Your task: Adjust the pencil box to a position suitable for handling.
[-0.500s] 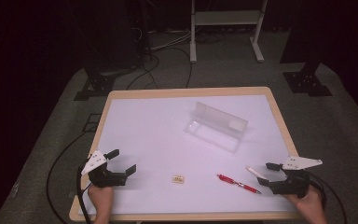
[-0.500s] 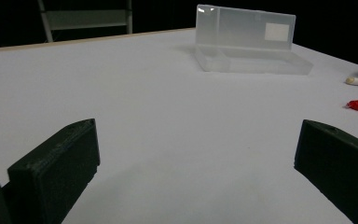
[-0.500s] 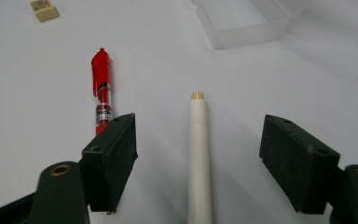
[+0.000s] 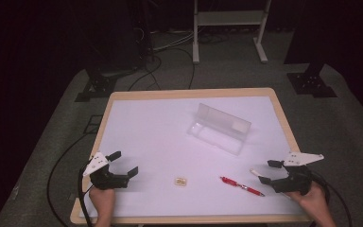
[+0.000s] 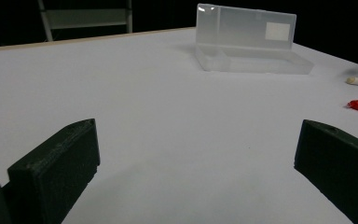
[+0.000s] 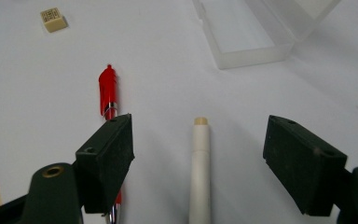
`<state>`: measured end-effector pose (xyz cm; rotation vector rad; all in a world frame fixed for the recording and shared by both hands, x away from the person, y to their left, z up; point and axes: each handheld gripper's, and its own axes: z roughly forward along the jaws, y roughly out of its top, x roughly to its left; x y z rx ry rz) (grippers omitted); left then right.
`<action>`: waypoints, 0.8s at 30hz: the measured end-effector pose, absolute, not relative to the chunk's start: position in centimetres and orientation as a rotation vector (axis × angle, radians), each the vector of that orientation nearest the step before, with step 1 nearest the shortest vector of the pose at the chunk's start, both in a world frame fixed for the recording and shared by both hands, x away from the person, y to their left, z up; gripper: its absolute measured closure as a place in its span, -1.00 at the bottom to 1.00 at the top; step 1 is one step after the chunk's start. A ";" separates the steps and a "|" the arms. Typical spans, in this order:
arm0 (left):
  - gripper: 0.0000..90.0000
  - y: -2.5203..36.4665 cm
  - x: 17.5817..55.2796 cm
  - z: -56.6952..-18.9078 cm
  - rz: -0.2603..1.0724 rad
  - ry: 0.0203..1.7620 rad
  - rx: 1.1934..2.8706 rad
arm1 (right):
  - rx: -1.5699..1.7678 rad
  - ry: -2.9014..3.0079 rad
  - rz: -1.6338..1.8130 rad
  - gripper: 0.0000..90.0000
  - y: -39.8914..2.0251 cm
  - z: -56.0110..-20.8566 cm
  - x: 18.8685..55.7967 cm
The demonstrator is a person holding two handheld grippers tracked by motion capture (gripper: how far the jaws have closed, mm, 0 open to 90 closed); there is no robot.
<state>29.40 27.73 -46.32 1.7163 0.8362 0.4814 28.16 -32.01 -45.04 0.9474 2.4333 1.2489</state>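
Note:
A white stick [image 6: 200, 168] lies on the white table [image 4: 160, 132], running between the jaws of my right gripper [image 6: 200, 140]. The jaws stand wide and open, with neither pad touching it. A red pen [image 6: 107, 91] lies just left of the stick, partly under the left jaw. In the high view the right gripper [image 4: 266, 171] sits at the near right, with the stick [image 4: 255, 172] and the pen [image 4: 242, 186] at its tips. My left gripper [image 4: 124, 163] rests open at the near left, with nothing between its fingers [image 5: 56, 168].
An open clear plastic case [image 4: 220, 127] stands right of the table's middle, lid up; I also see the case [image 5: 251, 42] from the left gripper. A small beige block [image 4: 181, 181] lies near the front edge. Cables trail off both grippers.

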 end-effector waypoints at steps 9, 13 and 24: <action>-1.00 27.7 29.3 -46.3 0.483 0.825 1.718 | 0.906 2.464 1.240 -0.49 -30.9 -44.1 29.3; -1.00 27.7 29.3 -46.3 0.483 0.825 1.718 | 0.894 2.488 1.223 -0.49 -30.2 -43.9 29.9; -1.00 27.7 29.3 -46.3 0.483 0.823 1.718 | 0.877 2.527 1.191 -0.51 -28.8 -43.2 31.1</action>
